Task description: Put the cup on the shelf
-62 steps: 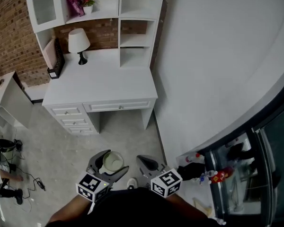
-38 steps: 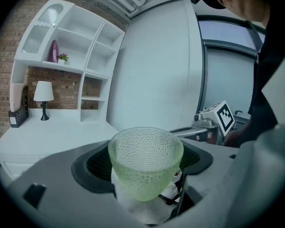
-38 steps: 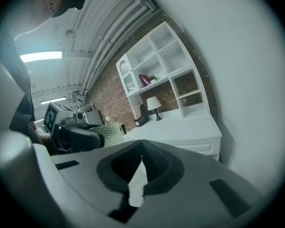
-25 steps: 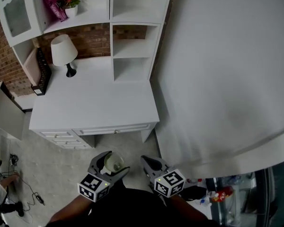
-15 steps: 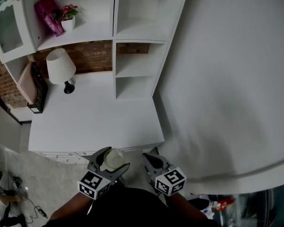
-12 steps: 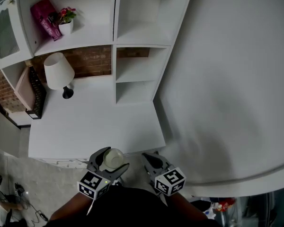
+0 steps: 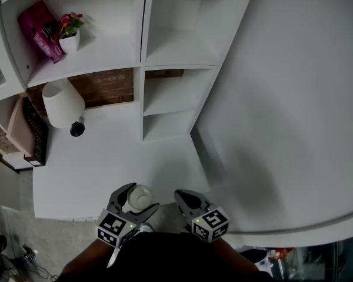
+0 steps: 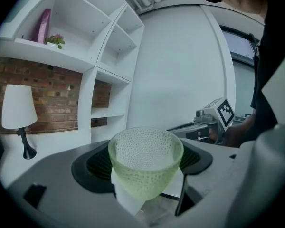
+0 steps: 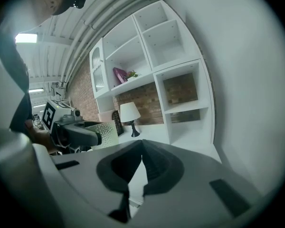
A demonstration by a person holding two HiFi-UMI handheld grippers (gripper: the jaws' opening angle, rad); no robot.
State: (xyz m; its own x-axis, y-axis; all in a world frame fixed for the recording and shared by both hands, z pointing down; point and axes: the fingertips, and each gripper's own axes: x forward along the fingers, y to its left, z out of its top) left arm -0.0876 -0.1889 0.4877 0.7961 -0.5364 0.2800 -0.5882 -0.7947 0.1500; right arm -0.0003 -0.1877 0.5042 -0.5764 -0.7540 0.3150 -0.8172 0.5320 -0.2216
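Note:
A pale green dimpled glass cup (image 8: 145,161) stands upright between the jaws of my left gripper (image 8: 142,175), which is shut on it. In the head view the cup (image 7: 139,197) and left gripper (image 7: 133,201) hover over the front edge of the white desk (image 7: 106,163). My right gripper (image 7: 186,200) is beside it to the right, its jaws shut with nothing between them; the right gripper view shows this gripper (image 9: 141,167) and the cup (image 9: 104,135) at left. The white shelf unit (image 7: 173,49) with open cubbies rises at the desk's back.
A white lamp (image 7: 62,104) stands at the desk's back left, with a dark rack (image 7: 32,134) beside it. A pink bag (image 7: 41,31) and a small potted flower (image 7: 69,34) sit on the upper left shelf. A white wall (image 7: 294,98) runs along the right.
The view has closed in on the desk and shelves: both grippers, earlier over the floor in front of the drawers, now hang over the desk's front edge. The cup stays held.

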